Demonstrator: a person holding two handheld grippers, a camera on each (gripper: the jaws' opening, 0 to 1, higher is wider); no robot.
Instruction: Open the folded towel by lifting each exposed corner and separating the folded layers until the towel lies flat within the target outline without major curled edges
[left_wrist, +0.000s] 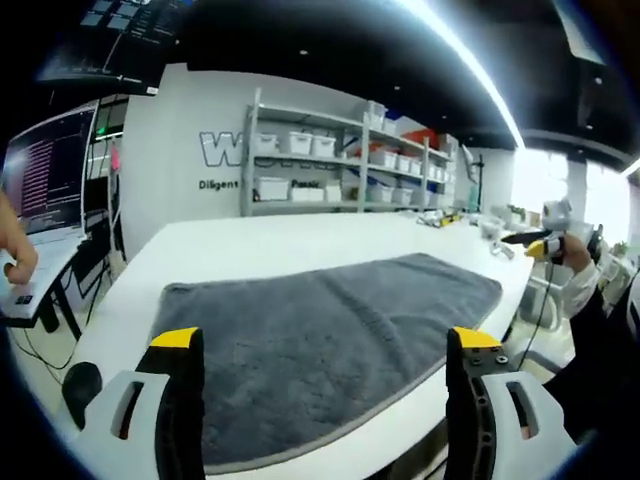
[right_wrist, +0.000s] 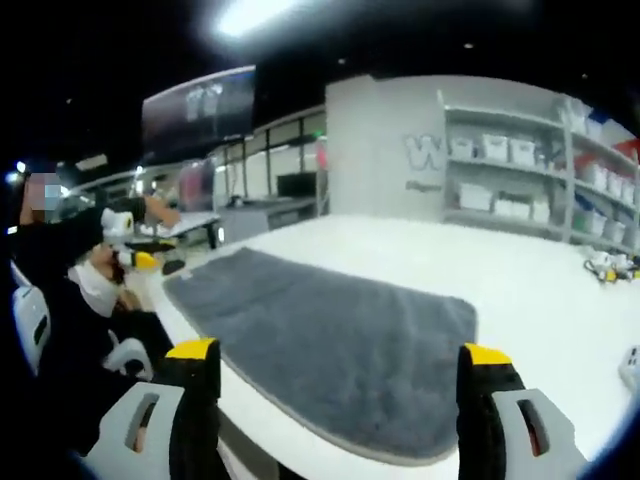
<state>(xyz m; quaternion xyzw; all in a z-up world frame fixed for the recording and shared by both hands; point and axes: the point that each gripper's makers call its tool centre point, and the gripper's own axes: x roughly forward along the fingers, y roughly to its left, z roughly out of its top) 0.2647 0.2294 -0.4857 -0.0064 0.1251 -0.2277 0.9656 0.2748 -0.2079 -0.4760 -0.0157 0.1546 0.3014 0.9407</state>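
Observation:
A grey towel (left_wrist: 330, 330) lies spread on the white table (left_wrist: 250, 245), its lighter hem running along the near table edge. My left gripper (left_wrist: 325, 338) hovers open above that near edge, its yellow-tipped jaws wide apart with nothing held. At the right, a person's hand holds my right gripper (left_wrist: 541, 243) off the table's end. In the right gripper view the same towel (right_wrist: 330, 335) stretches away from the near edge. My right gripper (right_wrist: 340, 352) is open there, above the towel's near hem. My left gripper (right_wrist: 133, 256) shows small at the left, in front of the seated person (right_wrist: 70, 270).
Shelves with white bins (left_wrist: 340, 165) line the back wall. A desk with a lit monitor (left_wrist: 50, 165) stands left of the table, a hand (left_wrist: 15, 250) resting there. Small items (right_wrist: 608, 266) lie at the table's far end. A chair (right_wrist: 30, 320) sits by the table.

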